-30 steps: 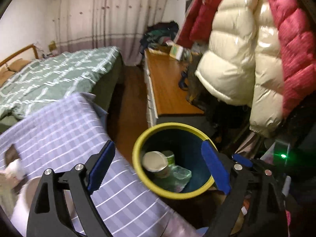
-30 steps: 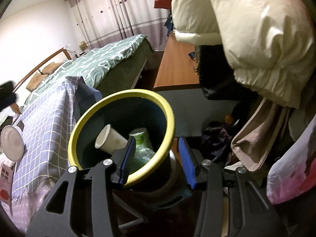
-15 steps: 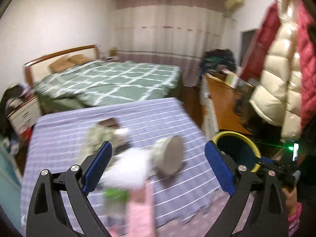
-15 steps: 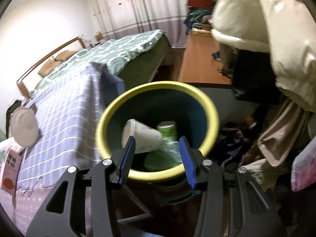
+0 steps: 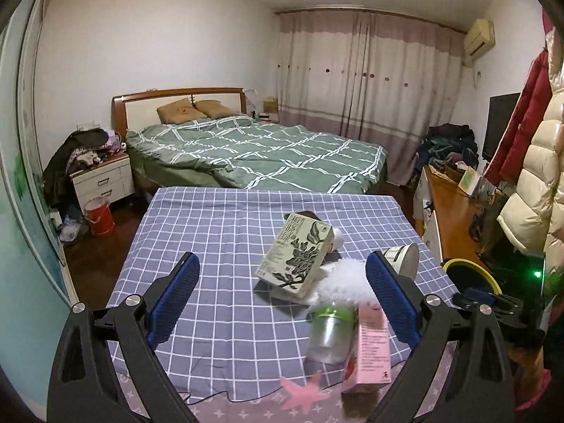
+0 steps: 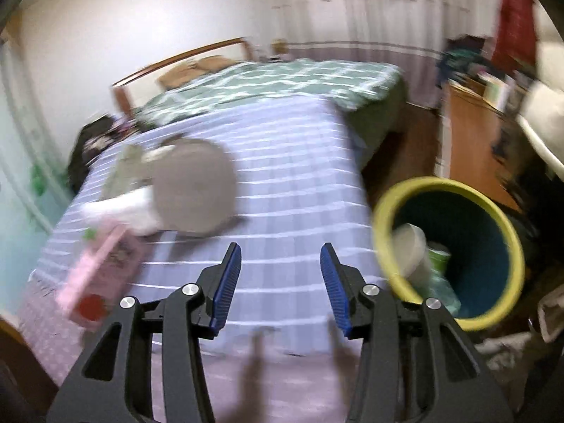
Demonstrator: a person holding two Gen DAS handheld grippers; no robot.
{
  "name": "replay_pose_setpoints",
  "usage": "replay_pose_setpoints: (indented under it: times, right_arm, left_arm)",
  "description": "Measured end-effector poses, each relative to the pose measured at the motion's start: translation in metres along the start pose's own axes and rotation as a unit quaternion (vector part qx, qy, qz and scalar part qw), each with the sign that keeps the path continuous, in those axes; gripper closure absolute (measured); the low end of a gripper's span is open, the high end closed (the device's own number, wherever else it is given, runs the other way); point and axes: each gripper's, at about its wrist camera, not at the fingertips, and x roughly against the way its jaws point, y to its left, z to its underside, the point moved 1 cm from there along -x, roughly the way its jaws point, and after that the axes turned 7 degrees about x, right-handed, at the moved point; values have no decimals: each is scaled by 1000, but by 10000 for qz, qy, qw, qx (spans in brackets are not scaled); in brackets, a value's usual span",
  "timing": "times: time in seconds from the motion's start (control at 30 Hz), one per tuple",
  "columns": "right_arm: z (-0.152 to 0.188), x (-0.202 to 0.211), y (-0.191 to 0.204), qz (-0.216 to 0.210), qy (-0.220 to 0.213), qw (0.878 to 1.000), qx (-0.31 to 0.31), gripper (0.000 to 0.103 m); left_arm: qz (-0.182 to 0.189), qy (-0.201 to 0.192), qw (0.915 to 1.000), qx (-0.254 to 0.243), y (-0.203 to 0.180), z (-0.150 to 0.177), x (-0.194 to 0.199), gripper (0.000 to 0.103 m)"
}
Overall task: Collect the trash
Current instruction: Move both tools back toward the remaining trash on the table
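On the checked tablecloth (image 5: 218,232) lie a green-patterned carton (image 5: 296,259), white crumpled tissue (image 5: 347,276), a clear bottle with a green cap (image 5: 329,331), a pink carton (image 5: 370,349) and a tipped paper cup (image 5: 403,257). My left gripper (image 5: 282,296) is open and empty above the table's near side. My right gripper (image 6: 280,287) is open and empty over the table edge. The yellow-rimmed bin (image 6: 447,246) stands to its right with a cup (image 6: 410,250) and a bottle inside. The right wrist view is blurred; the paper cup (image 6: 194,190) and pink carton (image 6: 102,275) show in it.
A bed with a green quilt (image 5: 261,151) stands beyond the table. A wooden cabinet (image 5: 454,218) and hanging jackets (image 5: 535,176) are on the right. A nightstand (image 5: 102,179) and a red bucket (image 5: 98,211) are at the left. The bin's rim (image 5: 469,271) shows beside the table.
Both grippers swung left from the bin toward the table. The right gripper has opened and let go of the bin's rim. The left stayed open.
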Motion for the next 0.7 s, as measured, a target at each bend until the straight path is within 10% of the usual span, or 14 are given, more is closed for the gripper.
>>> replay_pose_setpoints:
  times: [0.3, 0.7]
  right_arm:
    - [-32, -6, 105, -589, -340, 9862, 1509, 48]
    - [-37, -49, 164, -133, -259, 9455, 3243, 42]
  left_arm:
    - [-57, 29, 9999, 87, 14, 4, 1, 9]
    - [35, 119, 9999, 54, 10, 7, -2, 9]
